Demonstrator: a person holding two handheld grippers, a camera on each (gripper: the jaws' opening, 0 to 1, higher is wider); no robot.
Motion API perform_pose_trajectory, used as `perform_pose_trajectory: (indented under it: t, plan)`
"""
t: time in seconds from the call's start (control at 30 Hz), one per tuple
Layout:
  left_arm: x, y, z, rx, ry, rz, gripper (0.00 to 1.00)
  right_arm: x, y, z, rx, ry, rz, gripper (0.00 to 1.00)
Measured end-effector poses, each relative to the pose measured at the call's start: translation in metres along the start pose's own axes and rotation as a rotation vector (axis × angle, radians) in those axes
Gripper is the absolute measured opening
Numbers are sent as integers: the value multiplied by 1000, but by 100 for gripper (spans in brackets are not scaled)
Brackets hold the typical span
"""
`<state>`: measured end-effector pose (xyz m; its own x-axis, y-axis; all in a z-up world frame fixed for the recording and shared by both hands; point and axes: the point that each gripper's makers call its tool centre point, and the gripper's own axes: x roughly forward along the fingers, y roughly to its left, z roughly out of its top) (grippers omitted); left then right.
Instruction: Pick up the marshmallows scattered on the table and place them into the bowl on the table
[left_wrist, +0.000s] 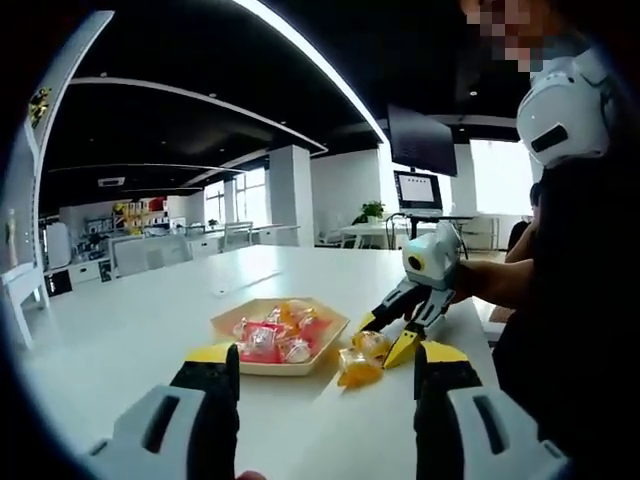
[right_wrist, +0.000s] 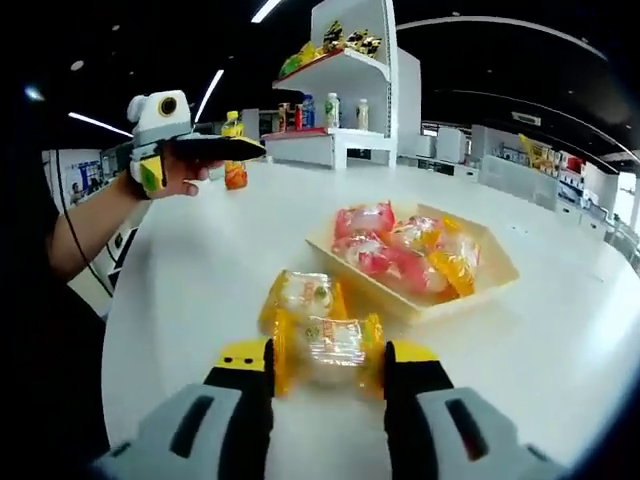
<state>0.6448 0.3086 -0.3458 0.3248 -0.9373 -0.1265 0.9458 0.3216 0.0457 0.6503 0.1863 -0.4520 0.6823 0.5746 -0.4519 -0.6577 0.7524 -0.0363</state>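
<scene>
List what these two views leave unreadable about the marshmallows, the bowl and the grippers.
- Count in the bowl: the wrapped marshmallows overlap in both views.
- Print on the marshmallow packet between the right gripper jaws: too small and glossy.
- Actual pad contact on that packet: the packet covers the inner faces, right gripper view.
- Second loose packet: partly behind the first.
- Left gripper: body cut off by the bottom edge, left gripper view.

**Grippers: one raised, one low**

In the left gripper view, the left gripper (left_wrist: 325, 385) is held with jaws apart, nothing between them. The right gripper (right_wrist: 327, 375) is set low, its jaws closed against a marshmallow (right_wrist: 327, 352) (yellow-ended wrapper). In the right gripper view, the left gripper is gripped by a hand (right_wrist: 178, 172), forearm extended.
</scene>
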Motion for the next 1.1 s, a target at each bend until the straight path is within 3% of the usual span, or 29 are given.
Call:
perform_pose_trajectory:
  t: [0.17,1.1]
  plan:
    - [1,1,-3,2,11,1,70,-2,-3,-1,-1,2,-6,33]
    - [2,-2,-10,10,35,-5,69,-3,0,-1,-3,0,5,33]
